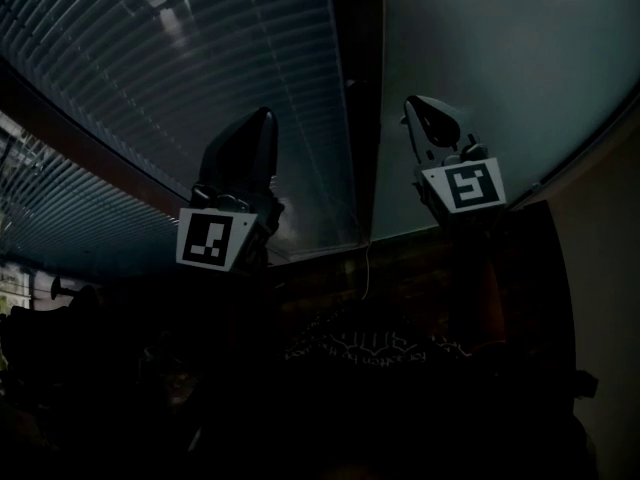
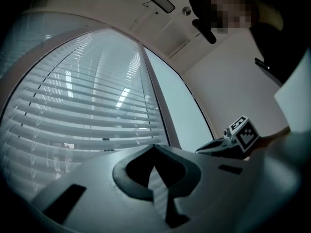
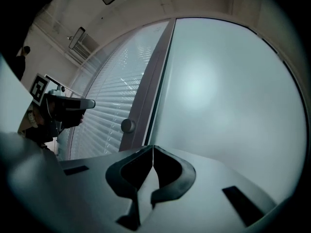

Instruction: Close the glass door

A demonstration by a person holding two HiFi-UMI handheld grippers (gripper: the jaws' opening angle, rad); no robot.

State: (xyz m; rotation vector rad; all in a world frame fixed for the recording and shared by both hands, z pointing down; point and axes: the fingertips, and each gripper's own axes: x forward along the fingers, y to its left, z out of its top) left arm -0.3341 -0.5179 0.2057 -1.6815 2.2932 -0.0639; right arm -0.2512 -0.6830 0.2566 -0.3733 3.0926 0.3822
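Observation:
The glass door's frosted pane [image 1: 490,68] [image 3: 218,86] stands to the right of a dark upright frame [image 1: 358,98] [image 3: 153,81]. A round knob [image 3: 128,125] sits on that frame. Left of the frame is a glass pane backed by horizontal blinds [image 1: 180,58] [image 2: 82,106]. My right gripper [image 1: 424,109] [image 3: 153,147] is shut and empty, its tip close in front of the frosted pane. Also shut with nothing held, my left gripper [image 1: 258,126] [image 2: 154,147] points at the blinds pane. Each gripper shows in the other's view: the left gripper [image 3: 90,103] and the right gripper [image 2: 200,151].
A white wall [image 2: 233,81] meets the glass at the right. A person [image 2: 272,38] in dark clothes shows at the top right of the left gripper view. Below the glass the head view is very dark, with a dim patterned floor [image 1: 370,348].

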